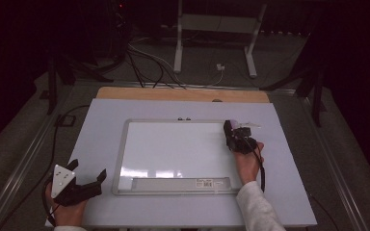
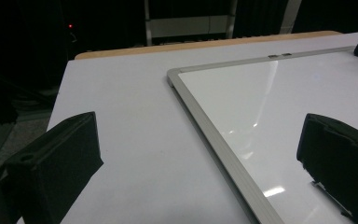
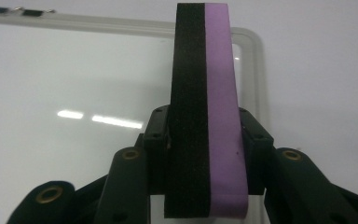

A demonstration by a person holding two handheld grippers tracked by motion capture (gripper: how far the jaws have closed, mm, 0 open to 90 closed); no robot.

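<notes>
A whiteboard (image 1: 173,149) lay flat on the white table (image 1: 101,125), its face blank. Over the board's far right corner, the right gripper (image 1: 230,129) pinched an eraser (image 3: 207,116) between its jaws; the eraser stood on edge, black felt on one side and purple backing on the other. The right hand (image 1: 247,161) reached in along the board's right edge. The left gripper (image 1: 87,172) rested at the table's near left corner, just beside the board's frame, with jaws spread wide and nothing between them.
</notes>
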